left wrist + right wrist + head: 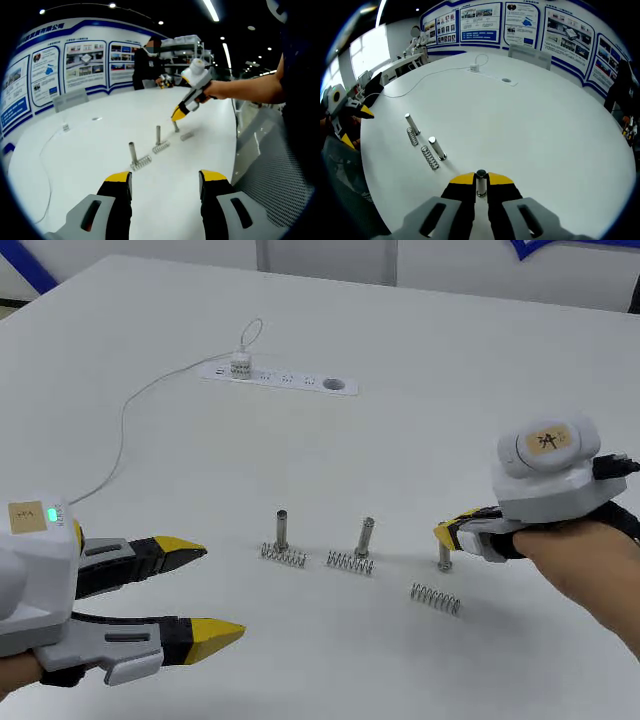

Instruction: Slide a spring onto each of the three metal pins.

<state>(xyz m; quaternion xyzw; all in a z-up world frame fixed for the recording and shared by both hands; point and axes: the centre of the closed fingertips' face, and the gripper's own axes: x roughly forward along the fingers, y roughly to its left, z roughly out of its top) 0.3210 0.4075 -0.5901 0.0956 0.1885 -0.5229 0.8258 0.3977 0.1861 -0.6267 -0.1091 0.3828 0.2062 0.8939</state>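
Three upright metal pins stand in a row on the white table [330,455]: left pin [282,528], middle pin [366,536], right pin [444,559]. A spring lies flat in front of each: left spring [283,557], middle spring [350,562], right spring [436,598]. My right gripper [446,533] is shut on the right pin's top; in the right gripper view that pin [481,183] stands between the closed jaws of the right gripper [481,179]. My left gripper [210,592] hangs open and empty at the near left, short of the left pin [133,151].
A white power strip [280,378] with a plug and a thin white cable [122,430] lies at the back of the table. A person [147,62] stands beyond the table's far side. The table's rounded edge [235,150] runs close on the right.
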